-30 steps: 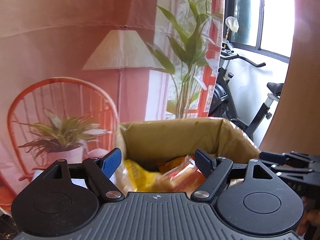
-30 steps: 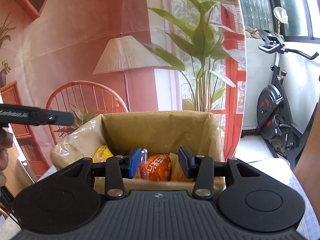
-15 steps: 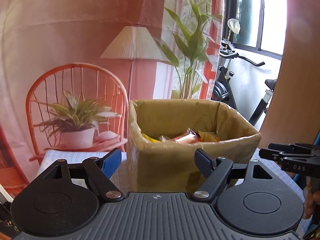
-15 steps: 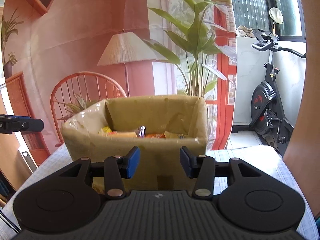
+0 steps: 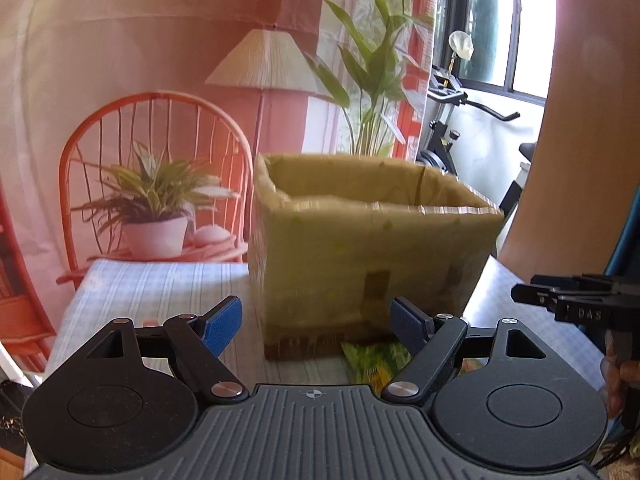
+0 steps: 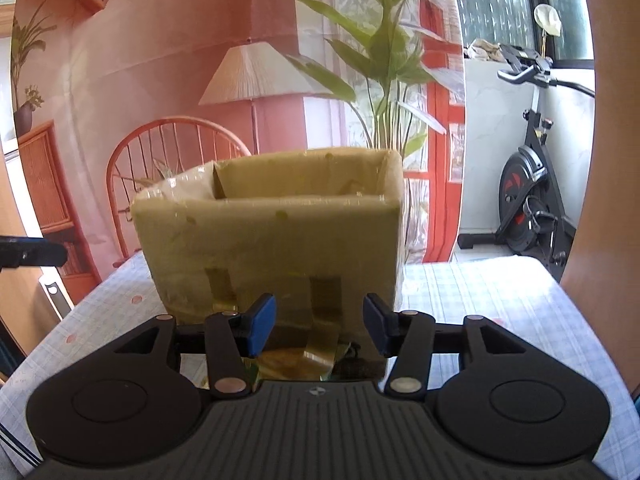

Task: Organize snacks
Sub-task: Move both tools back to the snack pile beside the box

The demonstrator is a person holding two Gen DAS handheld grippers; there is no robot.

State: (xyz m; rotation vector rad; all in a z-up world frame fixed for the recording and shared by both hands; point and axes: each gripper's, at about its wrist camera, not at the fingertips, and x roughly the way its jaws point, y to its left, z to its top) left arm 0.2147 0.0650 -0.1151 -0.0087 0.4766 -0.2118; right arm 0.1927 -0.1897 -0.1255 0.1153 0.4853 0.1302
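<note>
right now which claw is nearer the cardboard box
Right, slightly. The right claw, jaws just opening and empty, is close before the cardboard box; the left claw sits back, off its left corner.

Both my claws held low and level, nothing gripped

My left gripper (image 5: 316, 322), black linkage arms tipped with blue pads (image 5: 221, 324), stands wide with nothing between the jaws; my right gripper (image 6: 319, 324), the same black build with blue pads (image 6: 261, 323), sits at a narrower gap, its jaws having just been opening, and grips nothing; at the right edge of the left view my fingers (image 5: 616, 376) wrap the right gripper's handle.
</note>
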